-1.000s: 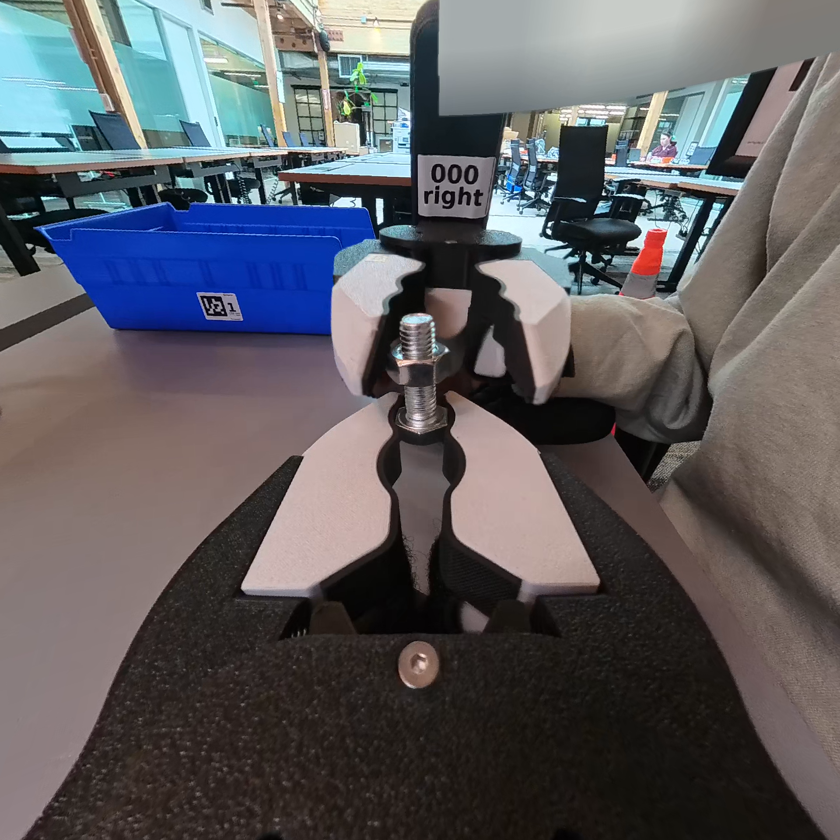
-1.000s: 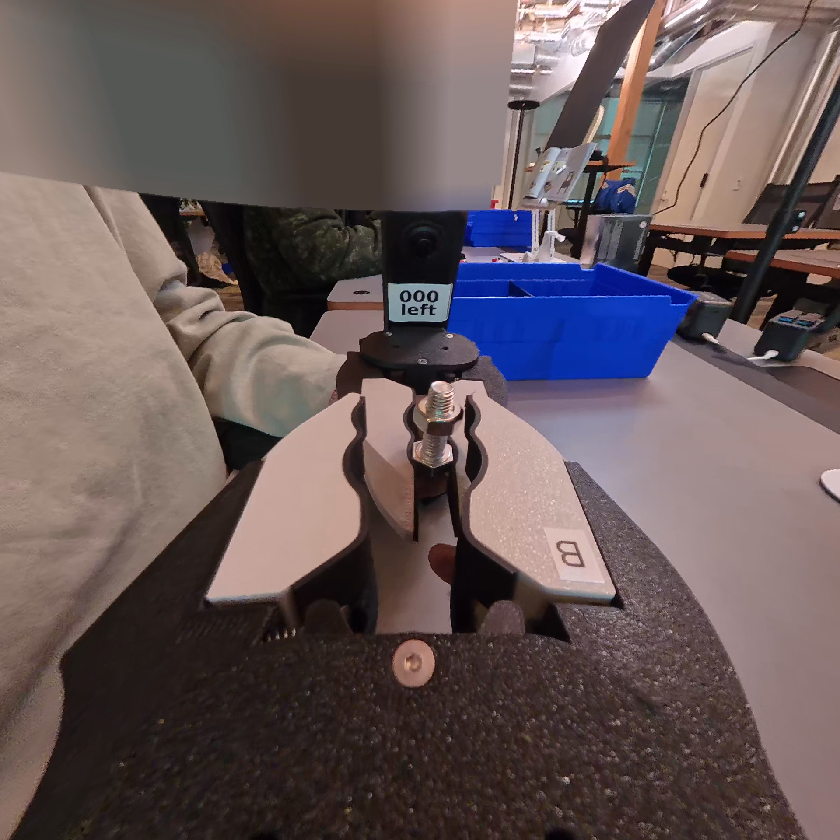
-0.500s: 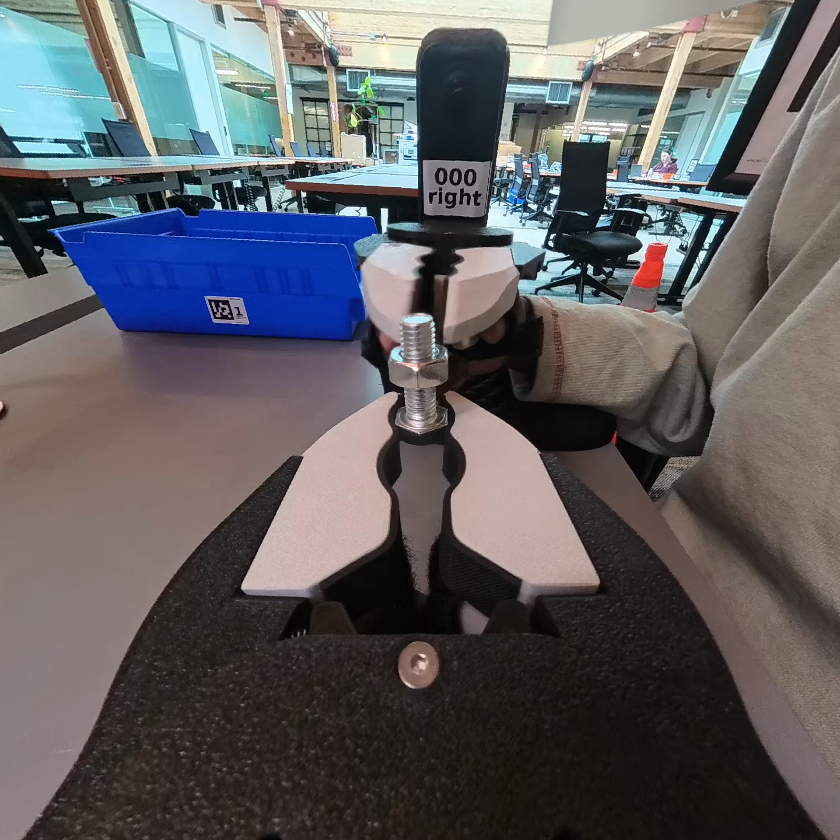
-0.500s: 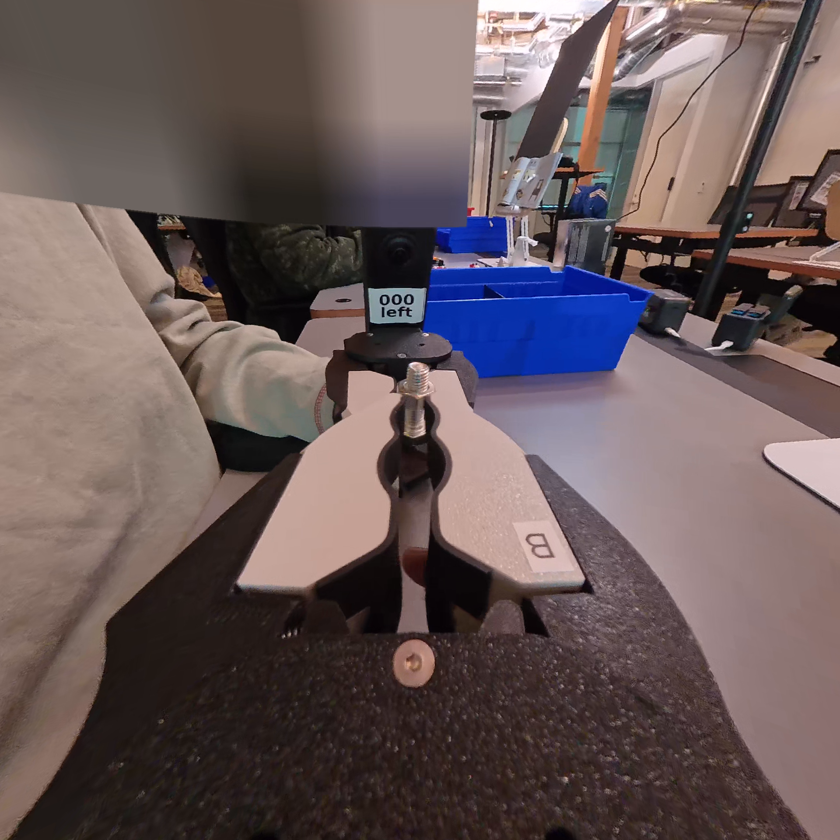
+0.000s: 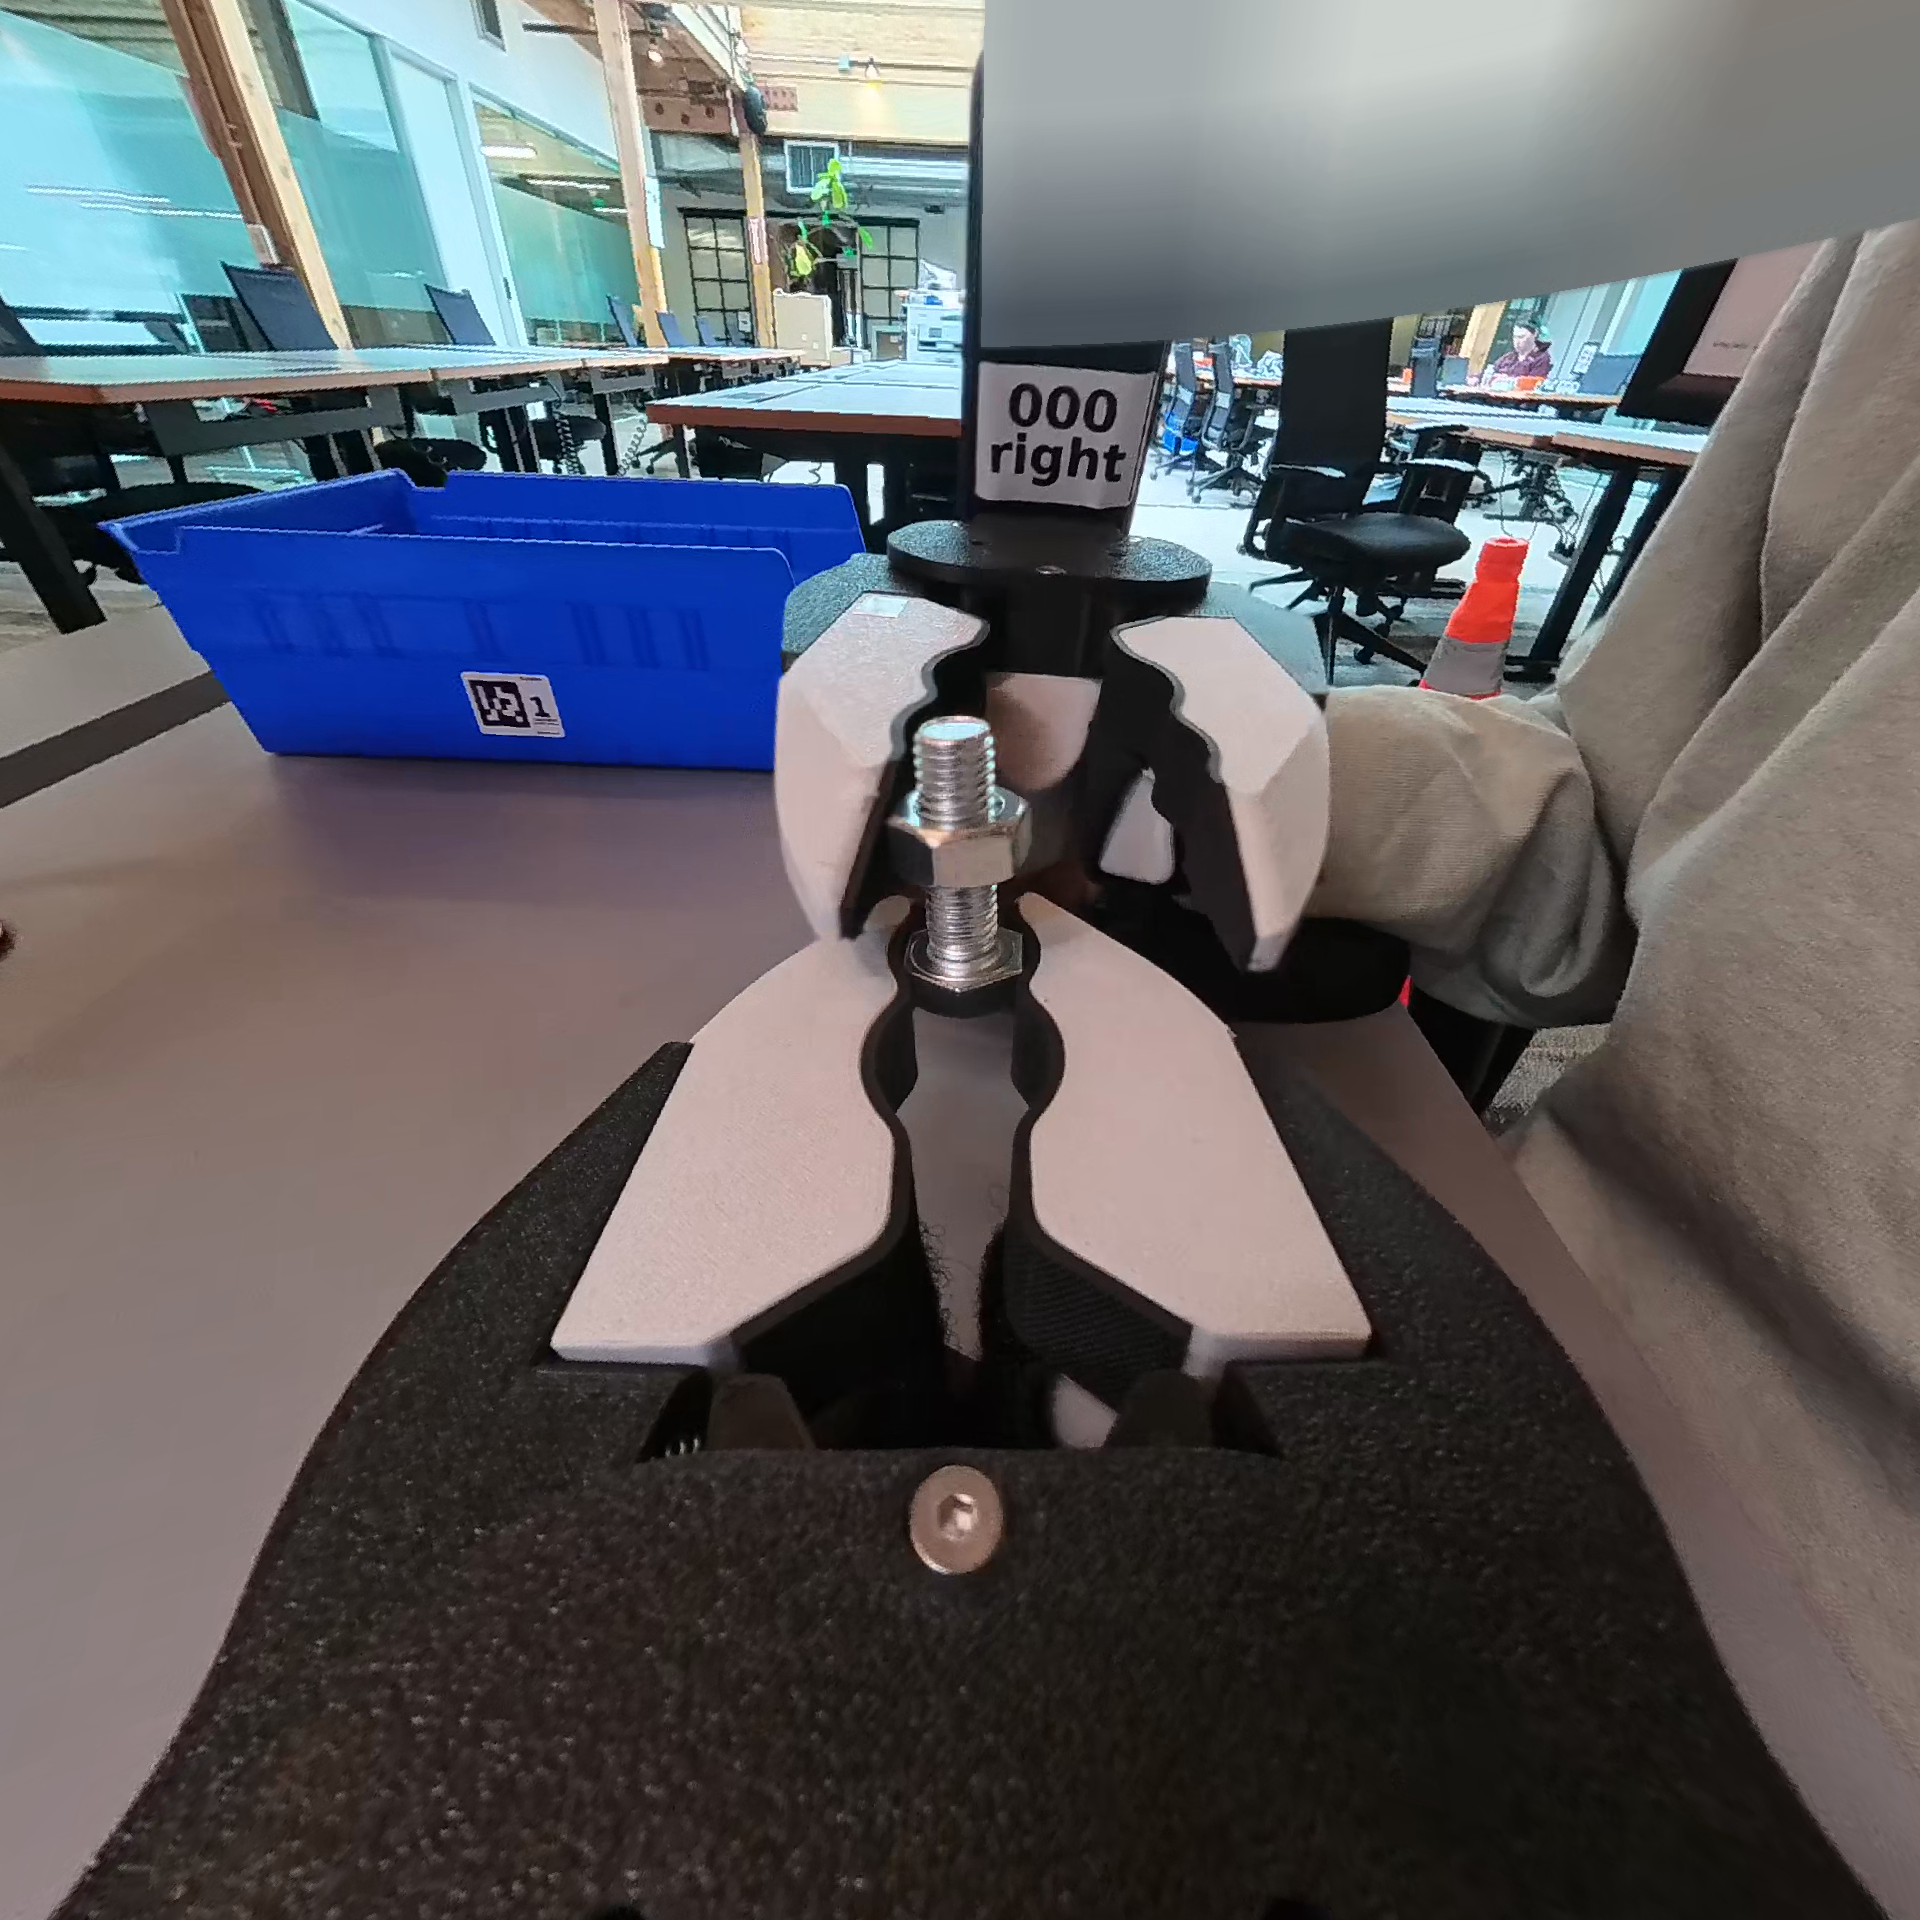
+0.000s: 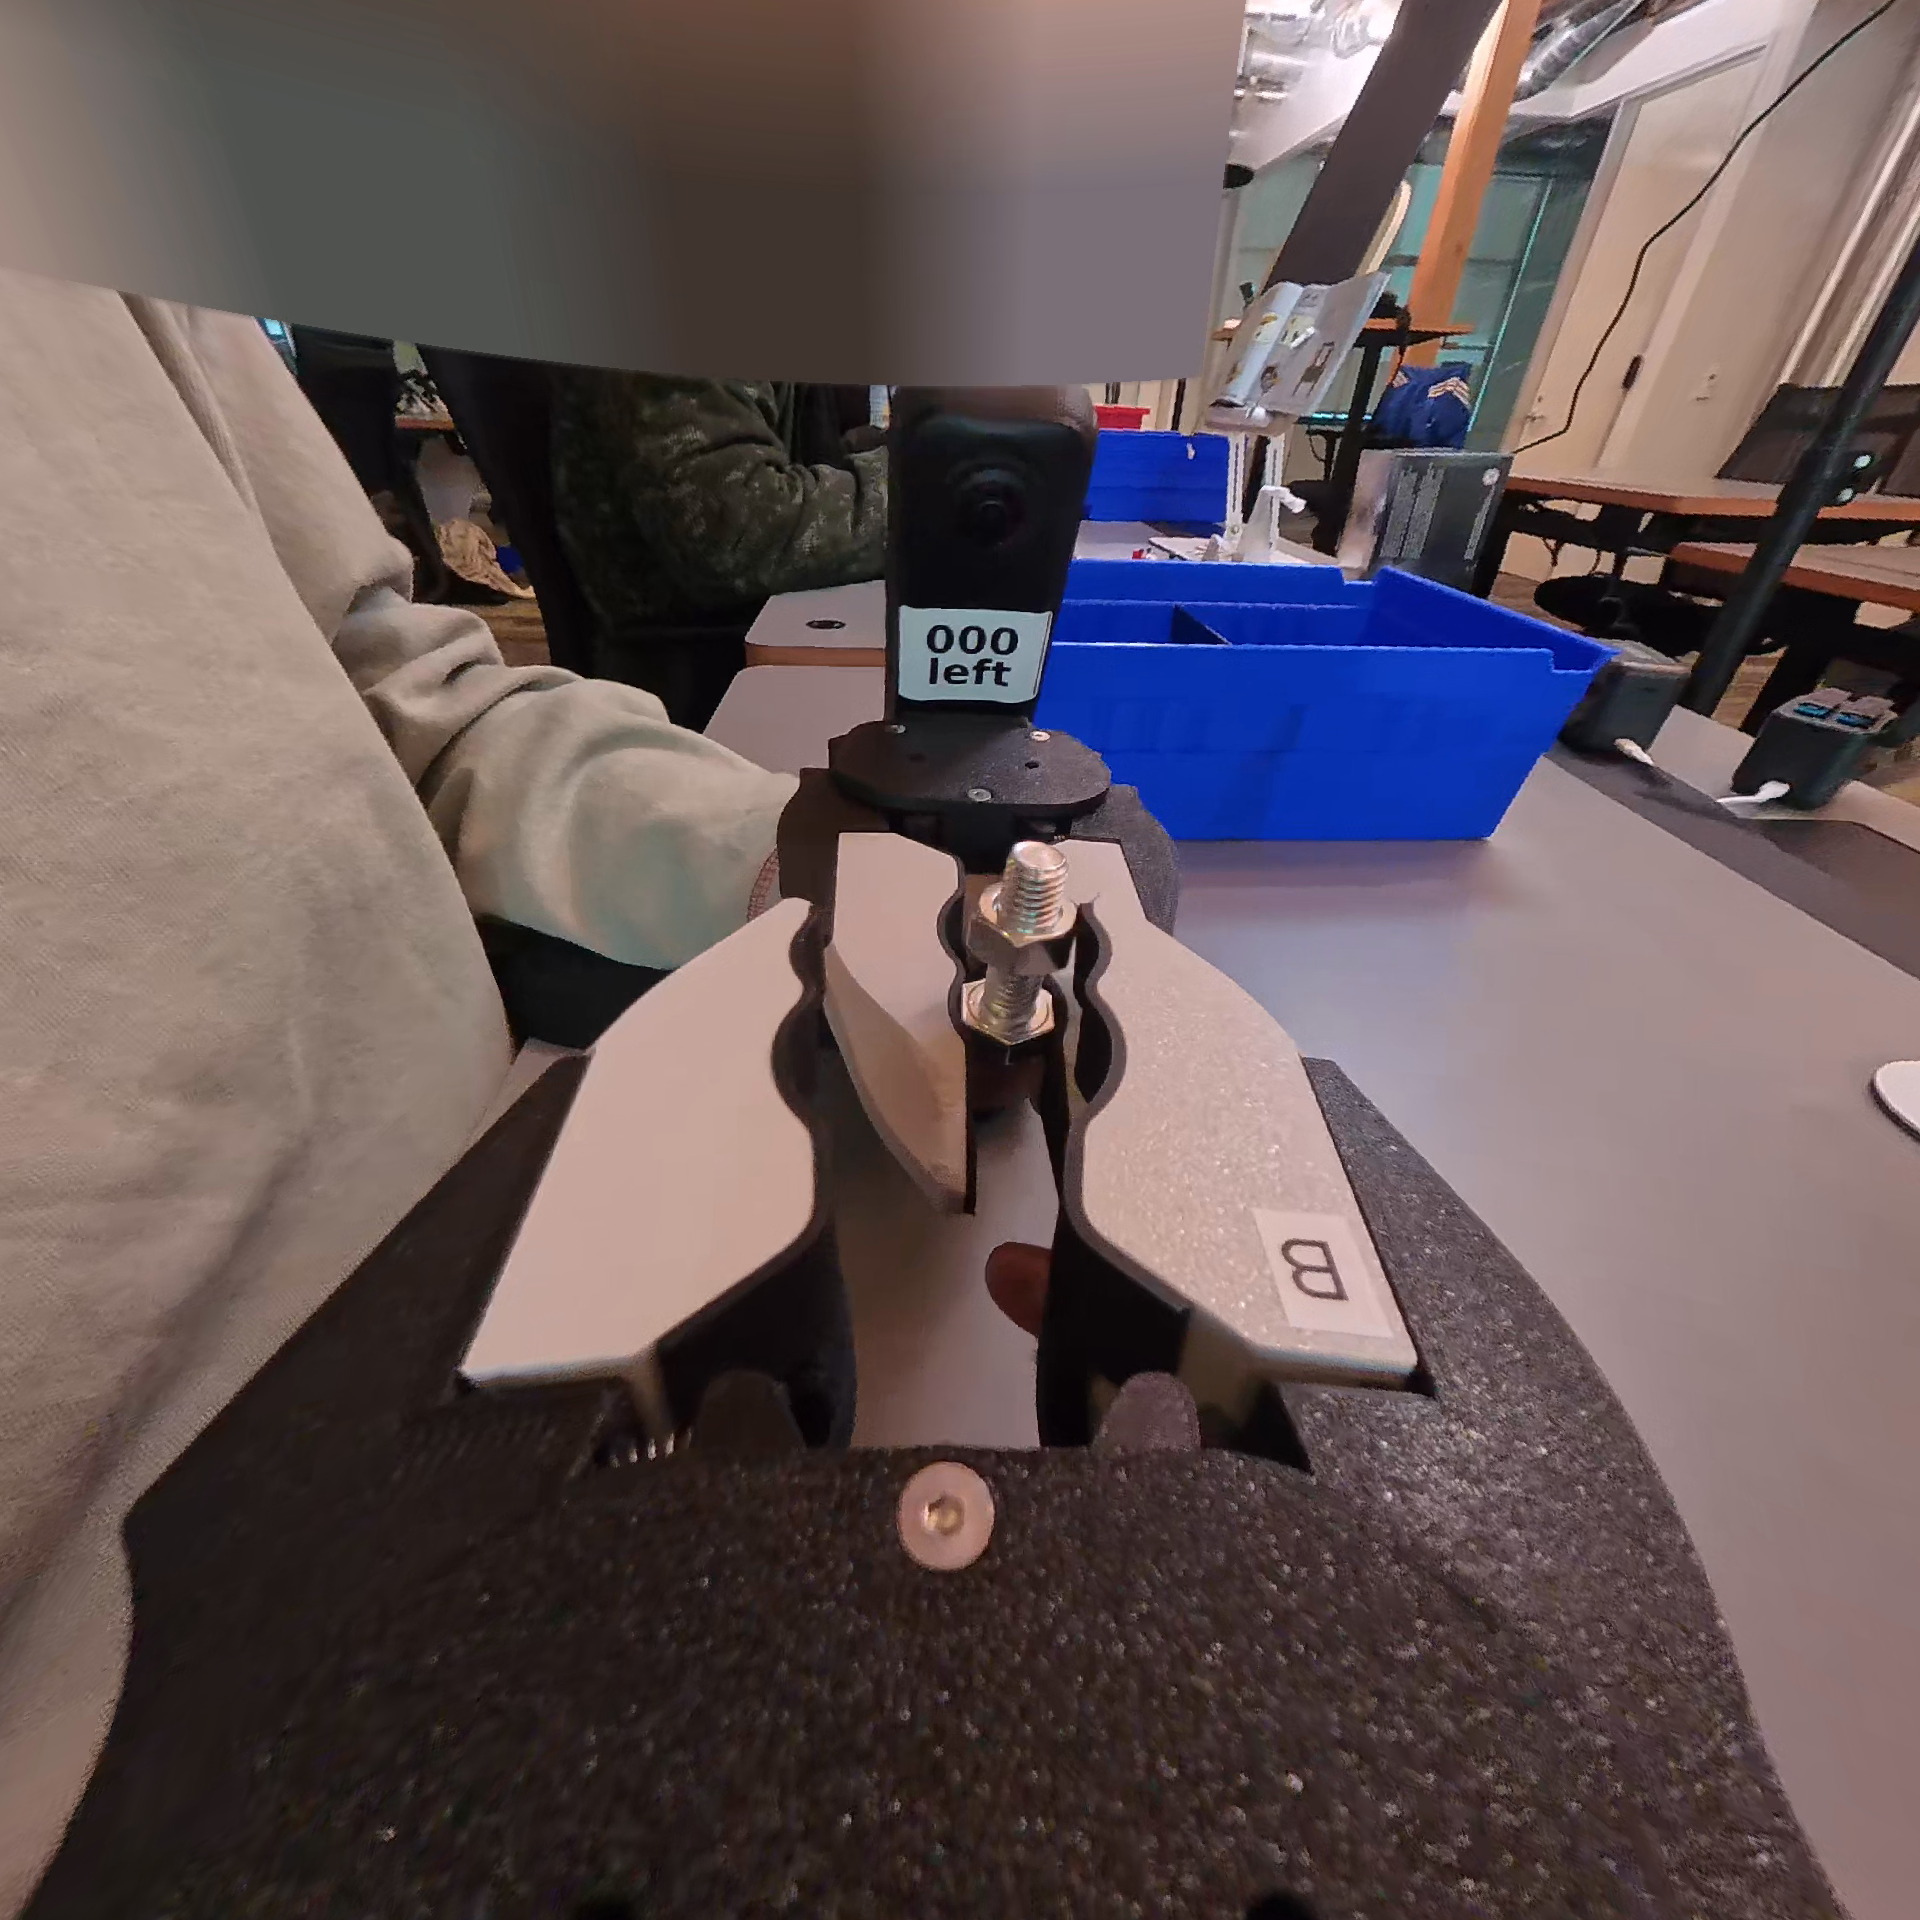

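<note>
Silver threads mark the bolt (image 5: pixel 954 831), standing upright with its head clenched between the left gripper (image 5: pixel 961 977) tips; a hex nut (image 5: pixel 958 844) sits partway down the shank. Facing it, the right gripper (image 5: pixel 1049 821) is spread wide around that nut.

From the right wrist view, the bolt (image 6: pixel 1023 956) lies dead ahead, long axis vertical, the nut (image 6: pixel 1018 935) between the released right gripper's (image 6: pixel 940 971) fingers, close beside one.

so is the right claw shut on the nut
No, the right claw stands open around the nut, with a clear gap on one side, while the left claw grips the bolt's lower end.
</note>
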`<action>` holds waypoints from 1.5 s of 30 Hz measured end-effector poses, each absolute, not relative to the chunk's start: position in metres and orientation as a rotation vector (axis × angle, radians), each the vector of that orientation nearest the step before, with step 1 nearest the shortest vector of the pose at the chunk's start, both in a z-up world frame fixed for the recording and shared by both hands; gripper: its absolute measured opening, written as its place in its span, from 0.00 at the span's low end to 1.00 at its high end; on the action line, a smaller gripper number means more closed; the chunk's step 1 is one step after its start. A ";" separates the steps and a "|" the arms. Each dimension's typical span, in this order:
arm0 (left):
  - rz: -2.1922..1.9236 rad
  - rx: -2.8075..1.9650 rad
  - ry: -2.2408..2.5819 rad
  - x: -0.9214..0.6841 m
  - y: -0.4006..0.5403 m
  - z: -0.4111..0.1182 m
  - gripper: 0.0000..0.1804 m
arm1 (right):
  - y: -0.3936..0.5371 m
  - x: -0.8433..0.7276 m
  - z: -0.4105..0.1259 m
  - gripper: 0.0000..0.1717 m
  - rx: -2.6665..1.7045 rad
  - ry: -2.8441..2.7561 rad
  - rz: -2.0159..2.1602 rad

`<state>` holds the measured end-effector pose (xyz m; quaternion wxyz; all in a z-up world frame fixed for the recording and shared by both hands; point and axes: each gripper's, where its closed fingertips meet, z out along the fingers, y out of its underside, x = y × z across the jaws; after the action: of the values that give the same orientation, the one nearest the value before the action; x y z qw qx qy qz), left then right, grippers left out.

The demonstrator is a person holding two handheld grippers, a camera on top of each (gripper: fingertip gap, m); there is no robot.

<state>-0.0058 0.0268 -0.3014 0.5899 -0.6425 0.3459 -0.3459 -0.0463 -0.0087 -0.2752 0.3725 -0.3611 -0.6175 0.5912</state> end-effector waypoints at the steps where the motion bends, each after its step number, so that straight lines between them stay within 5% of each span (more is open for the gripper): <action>1: -0.807 -1.494 0.799 -0.006 0.027 -0.301 0.07 | -0.006 -0.045 -0.274 0.25 -0.930 -1.570 1.516; 11: -0.809 -1.493 0.790 -0.008 0.027 -0.300 0.07 | 0.011 -0.030 -0.267 0.01 -0.954 -1.510 1.533; 20: -0.800 -1.498 0.815 -0.005 0.026 -0.302 0.07 | 0.000 -0.047 -0.271 0.32 -0.953 -1.512 1.525; 24: -0.802 -1.499 0.808 -0.006 0.026 -0.302 0.07 | -0.006 -0.047 -0.272 0.29 -0.929 -1.548 1.525; 33: -0.811 -1.494 0.787 -0.008 0.027 -0.300 0.07 | 0.017 -0.031 -0.262 0.03 -0.969 -1.455 1.538; 40: -0.806 -1.498 0.805 -0.006 0.026 -0.302 0.07 | 0.008 -0.044 -0.267 0.28 -0.963 -1.469 1.528; 45: -0.804 -1.498 0.801 -0.006 0.027 -0.301 0.07 | -0.002 -0.048 -0.273 0.26 -0.941 -1.547 1.506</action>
<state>-0.0059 0.0266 -0.3015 0.5901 -0.6435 0.3440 -0.3454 -0.0479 -0.0020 -0.2727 0.3830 -0.3689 -0.6067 0.5908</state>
